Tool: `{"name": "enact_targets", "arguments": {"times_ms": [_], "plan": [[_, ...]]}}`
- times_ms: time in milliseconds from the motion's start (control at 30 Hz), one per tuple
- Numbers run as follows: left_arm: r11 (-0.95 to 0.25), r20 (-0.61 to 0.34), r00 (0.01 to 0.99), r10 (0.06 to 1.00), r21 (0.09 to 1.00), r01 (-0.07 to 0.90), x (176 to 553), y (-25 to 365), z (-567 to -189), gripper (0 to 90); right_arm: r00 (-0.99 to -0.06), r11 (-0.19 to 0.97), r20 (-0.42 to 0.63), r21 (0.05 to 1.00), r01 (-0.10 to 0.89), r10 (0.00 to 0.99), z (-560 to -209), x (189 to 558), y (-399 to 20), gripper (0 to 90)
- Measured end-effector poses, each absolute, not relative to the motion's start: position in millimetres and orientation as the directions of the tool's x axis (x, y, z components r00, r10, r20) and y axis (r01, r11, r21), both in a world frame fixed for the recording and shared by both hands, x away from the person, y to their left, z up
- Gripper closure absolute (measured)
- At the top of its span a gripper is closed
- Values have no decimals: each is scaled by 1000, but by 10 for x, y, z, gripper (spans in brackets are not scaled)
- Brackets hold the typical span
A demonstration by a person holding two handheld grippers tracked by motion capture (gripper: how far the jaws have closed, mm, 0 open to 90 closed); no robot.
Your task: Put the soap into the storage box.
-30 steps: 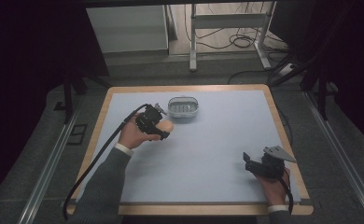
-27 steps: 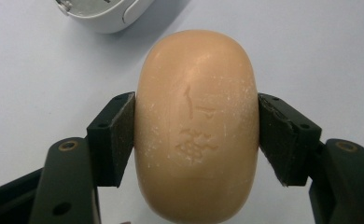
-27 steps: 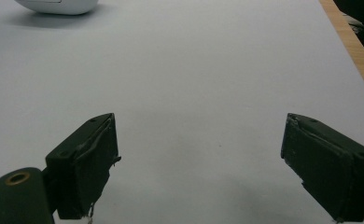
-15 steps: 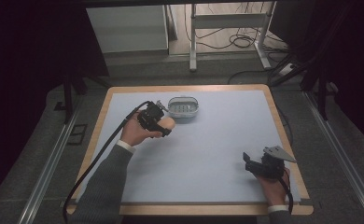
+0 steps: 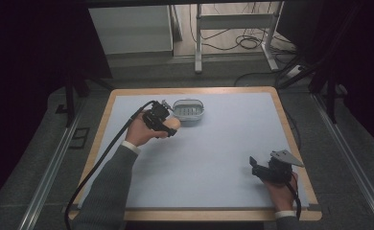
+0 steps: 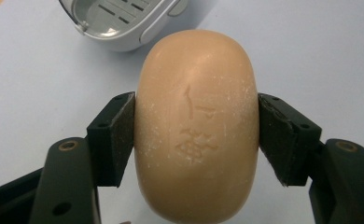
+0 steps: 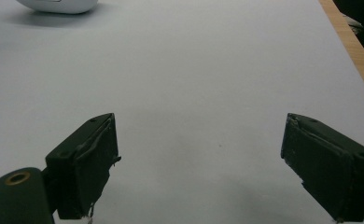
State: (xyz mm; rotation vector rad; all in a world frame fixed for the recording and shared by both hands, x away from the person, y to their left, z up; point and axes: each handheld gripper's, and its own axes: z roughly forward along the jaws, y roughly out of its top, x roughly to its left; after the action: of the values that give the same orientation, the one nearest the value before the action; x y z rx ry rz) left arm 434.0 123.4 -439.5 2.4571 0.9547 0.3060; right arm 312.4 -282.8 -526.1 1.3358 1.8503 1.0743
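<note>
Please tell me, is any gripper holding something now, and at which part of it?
The left gripper holds a tan soap bar across its middle, one pad on each long side. The right gripper is open and holds nothing.

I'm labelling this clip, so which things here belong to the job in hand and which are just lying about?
In the job:
- bar of soap, clamped in the left tongs
- soap dish, empty, just beyond the soap

Just about:
- right tongs, open and idle over bare table
- cables on the floor behind the table
</note>
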Motion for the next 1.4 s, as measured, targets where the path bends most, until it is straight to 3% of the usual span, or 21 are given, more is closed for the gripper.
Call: {"name": "enact_targets", "arguments": {"times_ms": [1400], "plan": [[-651,28,737,675,492,578,4755,1047,-4407,328,-306,163,-17,875,457,952,-5261,3123,-2829,109]]}}
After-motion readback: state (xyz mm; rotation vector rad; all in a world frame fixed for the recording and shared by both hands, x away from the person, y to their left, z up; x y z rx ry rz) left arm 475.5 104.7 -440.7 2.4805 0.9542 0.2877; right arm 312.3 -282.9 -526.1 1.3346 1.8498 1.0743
